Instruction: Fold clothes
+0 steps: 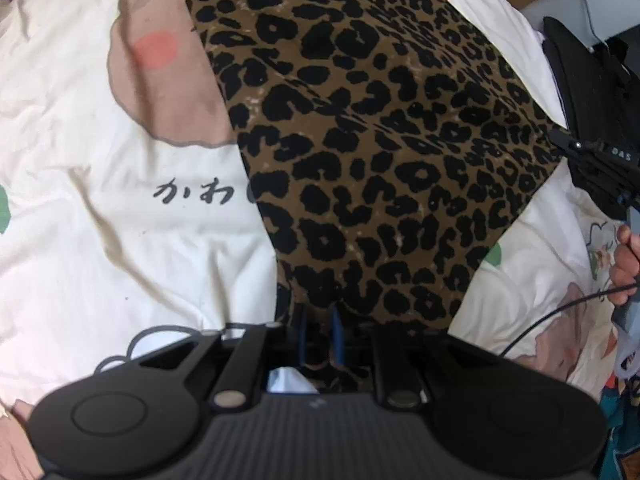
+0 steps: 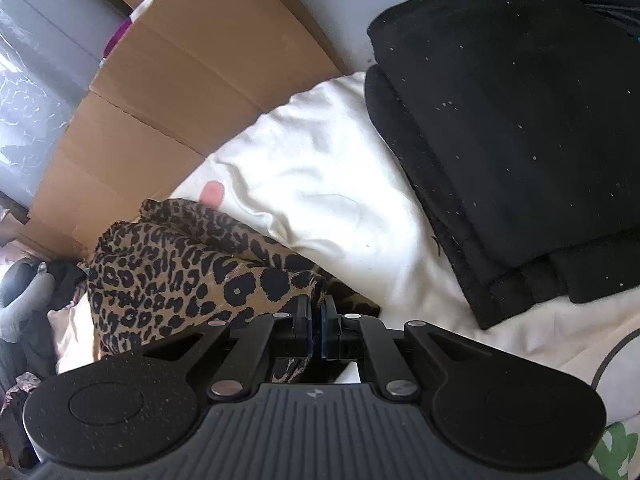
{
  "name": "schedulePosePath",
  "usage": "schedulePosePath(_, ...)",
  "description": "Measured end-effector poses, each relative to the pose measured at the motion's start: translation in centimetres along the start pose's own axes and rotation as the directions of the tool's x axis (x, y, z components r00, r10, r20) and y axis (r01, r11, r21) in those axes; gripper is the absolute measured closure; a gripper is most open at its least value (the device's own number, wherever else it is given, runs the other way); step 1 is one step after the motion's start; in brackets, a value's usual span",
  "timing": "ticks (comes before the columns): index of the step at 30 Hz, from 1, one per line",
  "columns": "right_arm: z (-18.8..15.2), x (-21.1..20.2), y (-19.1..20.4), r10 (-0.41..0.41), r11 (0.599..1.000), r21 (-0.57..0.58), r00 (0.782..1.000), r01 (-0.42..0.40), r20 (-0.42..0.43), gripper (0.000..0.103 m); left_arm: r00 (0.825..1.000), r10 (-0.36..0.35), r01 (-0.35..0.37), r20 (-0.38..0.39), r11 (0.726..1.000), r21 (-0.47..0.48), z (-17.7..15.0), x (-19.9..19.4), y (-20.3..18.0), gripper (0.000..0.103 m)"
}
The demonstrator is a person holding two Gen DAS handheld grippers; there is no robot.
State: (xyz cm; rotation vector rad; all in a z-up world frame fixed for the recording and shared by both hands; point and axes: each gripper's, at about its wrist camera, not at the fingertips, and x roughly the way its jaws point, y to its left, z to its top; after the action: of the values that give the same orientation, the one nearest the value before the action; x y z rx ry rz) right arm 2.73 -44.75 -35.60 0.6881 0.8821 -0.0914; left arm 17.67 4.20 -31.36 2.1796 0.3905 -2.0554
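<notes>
One leopard-print garment [image 1: 380,152] lies on the cream printed bedding [image 1: 100,260], its near edge hidden under the left gripper [image 1: 320,332], which points straight down and pinches it. The right gripper [image 2: 318,320], angled downward, clamps another corner. Two folded black garments [image 2: 520,140] are stacked beside, partly cut off.

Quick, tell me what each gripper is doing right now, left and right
Left gripper: closed on the leopard-print garment.
Right gripper: closed, pinching an edge of the same garment.
</notes>
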Motion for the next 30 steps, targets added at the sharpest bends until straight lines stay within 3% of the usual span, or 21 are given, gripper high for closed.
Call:
schedulePosePath(6,-0.3,-0.3,-0.4,-0.014,1.0,0.011,1.0,0.014,0.004,0.101,1.0,0.016,-0.017,0.013,0.999,0.032,0.3,-1.4,0.2,0.089)
schedulePosePath(11,-0.2,-0.3,-0.7,-0.024,1.0,-0.006,1.0,0.024,-0.007,0.101,0.997,0.083,-0.082,-0.004,0.991,0.105,1.1,-1.9,0.0,0.088)
schedulePosePath(15,0.0,-1.2,-1.2,-0.045,0.998,0.049,0.999,0.044,0.01,0.092,0.992,0.124,-0.123,0.0,0.984,0.129,3.1,-2.8,-0.1,0.088)
schedulePosePath(18,0.2,-2.2,-0.8,-0.047,0.999,0.007,0.999,0.047,0.016,0.091,0.989,0.148,-0.149,0.017,0.976,0.156,4.7,-3.9,-0.6,0.088)
schedulePosePath(22,0.7,-3.1,-0.4,-0.047,0.999,-0.019,0.998,0.048,0.047,0.077,0.983,0.181,-0.186,0.041,0.966,0.178,7.1,-4.8,-1.1,0.088)
schedulePosePath(30,0.5,-2.7,2.3,0.036,0.993,-0.117,0.999,-0.032,0.034,0.078,0.962,0.24,-0.265,0.132,0.935,0.235,12.5,-6.5,-3.4,0.088)
